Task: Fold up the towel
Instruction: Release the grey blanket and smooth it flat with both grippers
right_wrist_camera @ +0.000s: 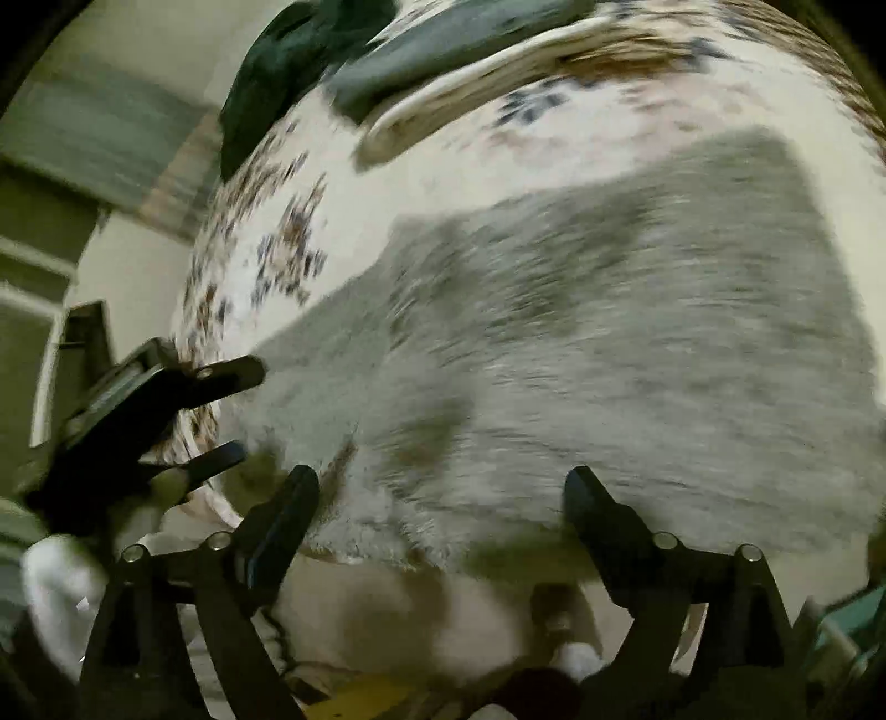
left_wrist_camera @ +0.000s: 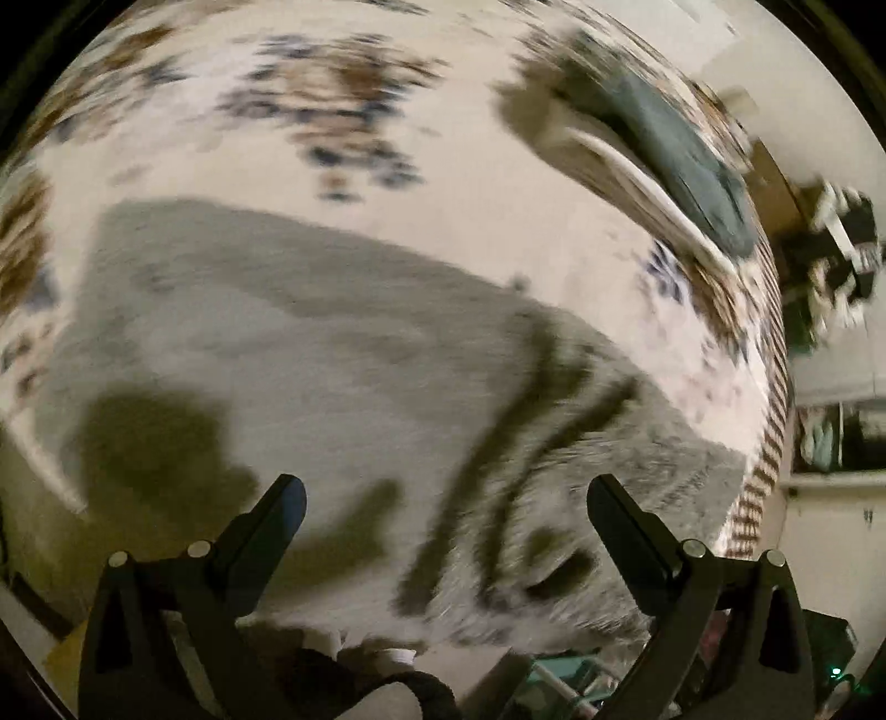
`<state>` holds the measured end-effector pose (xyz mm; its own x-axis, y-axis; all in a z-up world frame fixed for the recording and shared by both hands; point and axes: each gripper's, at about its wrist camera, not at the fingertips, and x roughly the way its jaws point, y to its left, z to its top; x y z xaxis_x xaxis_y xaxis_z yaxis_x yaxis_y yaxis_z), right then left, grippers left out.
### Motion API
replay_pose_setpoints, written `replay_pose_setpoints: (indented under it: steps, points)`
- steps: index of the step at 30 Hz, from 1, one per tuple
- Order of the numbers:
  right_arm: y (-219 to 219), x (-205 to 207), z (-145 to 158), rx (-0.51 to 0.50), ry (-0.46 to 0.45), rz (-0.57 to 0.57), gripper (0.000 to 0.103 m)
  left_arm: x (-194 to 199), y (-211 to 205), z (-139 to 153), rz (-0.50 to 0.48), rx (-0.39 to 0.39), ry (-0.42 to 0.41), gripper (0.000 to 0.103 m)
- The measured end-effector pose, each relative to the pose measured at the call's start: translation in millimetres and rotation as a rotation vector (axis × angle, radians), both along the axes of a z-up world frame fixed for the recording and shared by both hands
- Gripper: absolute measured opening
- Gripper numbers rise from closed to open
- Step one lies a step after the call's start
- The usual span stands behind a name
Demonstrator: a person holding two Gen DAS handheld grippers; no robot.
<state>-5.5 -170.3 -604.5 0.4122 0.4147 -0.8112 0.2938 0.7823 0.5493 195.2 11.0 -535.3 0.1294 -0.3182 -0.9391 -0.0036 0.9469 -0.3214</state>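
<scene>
A grey fluffy towel (left_wrist_camera: 343, 360) lies spread on a bed with a white sheet patterned in brown and blue (left_wrist_camera: 354, 111). Its near right part (left_wrist_camera: 554, 443) is creased. My left gripper (left_wrist_camera: 446, 498) hovers open over the towel's near edge, with nothing between its fingers. In the right wrist view the same towel (right_wrist_camera: 609, 343) fills the middle, blurred by motion. My right gripper (right_wrist_camera: 440, 493) is open above the towel's near edge. The left gripper (right_wrist_camera: 221, 410) shows there too, at the towel's left corner, its fingers apart.
A dark grey folded item (left_wrist_camera: 675, 149) on a white-edged cloth lies at the bed's far right, also seen as a dark item (right_wrist_camera: 443, 39) at top. A dark garment (right_wrist_camera: 277, 72) sits beside it. The bed's edge (left_wrist_camera: 769, 443) drops off to the right.
</scene>
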Motion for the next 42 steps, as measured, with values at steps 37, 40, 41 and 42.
replay_pose_setpoints:
  steps: [37, 40, 41, 42]
  points:
    - [-161, -29, -31, -0.1, 0.376, -0.247, 0.064, -34, -60, -20, -0.148, -0.026, 0.016, 0.06]
    - [-155, -64, -58, -0.075, 0.476, -0.243, 0.064, -50, -62, -42, -0.212, 0.024, 0.08, 0.06]
    - [-153, -74, -64, -0.071, 0.5, -0.236, 0.064, -58, -58, -48, -0.228, 0.034, 0.098, 0.06]
    - [-151, -80, -66, -0.071, 0.51, -0.228, 0.064, -66, -53, -51, -0.239, 0.046, 0.108, 0.06]
